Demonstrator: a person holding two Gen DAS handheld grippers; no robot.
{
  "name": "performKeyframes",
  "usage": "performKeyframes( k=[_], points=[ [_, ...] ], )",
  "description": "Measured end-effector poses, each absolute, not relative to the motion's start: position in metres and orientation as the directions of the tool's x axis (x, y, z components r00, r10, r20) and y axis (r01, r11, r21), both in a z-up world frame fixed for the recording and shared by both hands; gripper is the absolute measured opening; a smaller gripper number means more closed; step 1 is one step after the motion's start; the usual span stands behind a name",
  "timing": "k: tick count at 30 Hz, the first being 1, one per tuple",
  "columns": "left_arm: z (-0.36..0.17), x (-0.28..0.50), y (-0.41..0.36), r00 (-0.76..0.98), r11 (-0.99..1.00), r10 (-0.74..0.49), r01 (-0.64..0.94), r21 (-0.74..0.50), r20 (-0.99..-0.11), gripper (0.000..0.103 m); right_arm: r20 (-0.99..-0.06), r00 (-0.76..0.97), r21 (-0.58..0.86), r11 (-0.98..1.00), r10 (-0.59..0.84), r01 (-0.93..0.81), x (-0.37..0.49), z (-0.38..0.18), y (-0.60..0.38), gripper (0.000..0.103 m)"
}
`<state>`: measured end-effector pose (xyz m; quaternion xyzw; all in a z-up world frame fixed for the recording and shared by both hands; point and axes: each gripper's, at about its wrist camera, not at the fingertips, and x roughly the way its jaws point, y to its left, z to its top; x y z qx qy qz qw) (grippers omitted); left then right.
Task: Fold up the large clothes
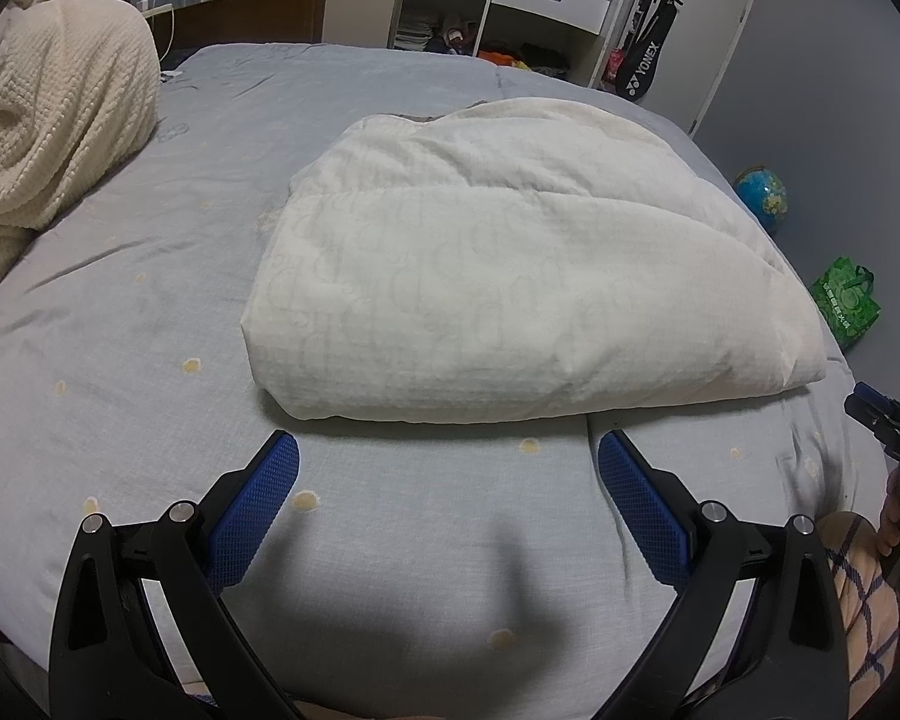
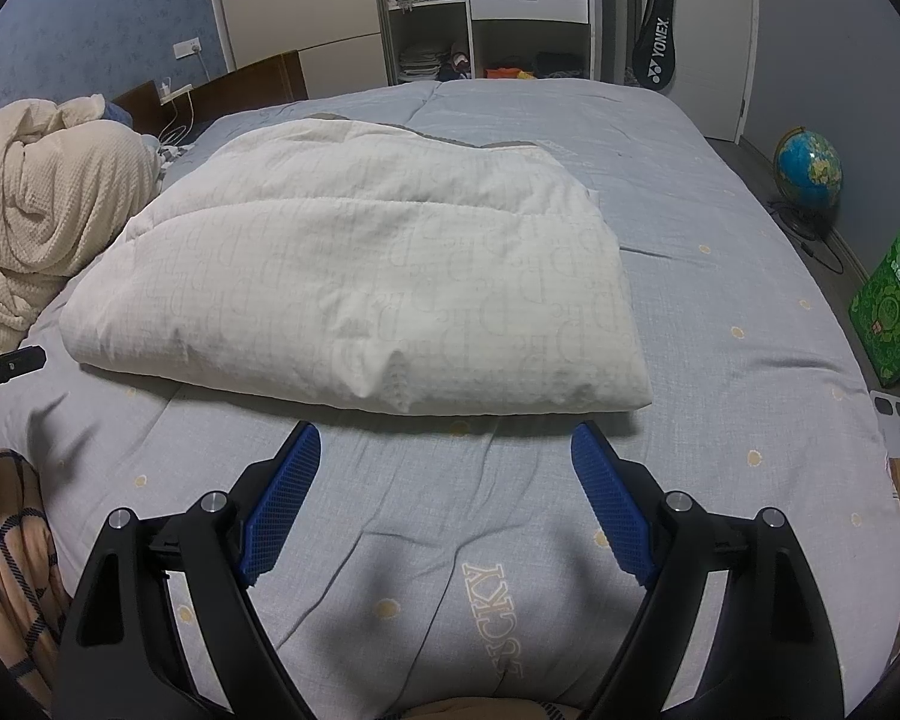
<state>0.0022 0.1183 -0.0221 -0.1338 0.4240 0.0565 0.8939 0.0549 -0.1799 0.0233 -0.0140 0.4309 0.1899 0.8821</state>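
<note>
both claws, left claw (image 1: pixel 448 456) and right claw (image 2: pixel 445 447), spread wide and empty just short of the folded white padded garment (image 2: pixel 354 294), which lies on the grey-blue bed cover (image 2: pixel 720 312).

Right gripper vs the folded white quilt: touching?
Apart. In the right wrist view the right gripper stands open, and a strip of grey bedsheet with shadow shows between its fingertips and the folded white quilt.

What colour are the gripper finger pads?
Blue, with a mesh texture; the pads show best in the right wrist view.
</note>
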Motion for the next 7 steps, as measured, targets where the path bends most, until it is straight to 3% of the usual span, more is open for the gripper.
performKeyframes(
  k=[7],
  points=[
    [-0.0227,0.0021,0.1189,0.633,0.956,-0.012,-0.219,-0.194,-0.774,0.096,-0.766,0.556,0.139,0.927,0.323,-0.348,0.0548,0.0235,-0.1798,0.081]
  ],
)
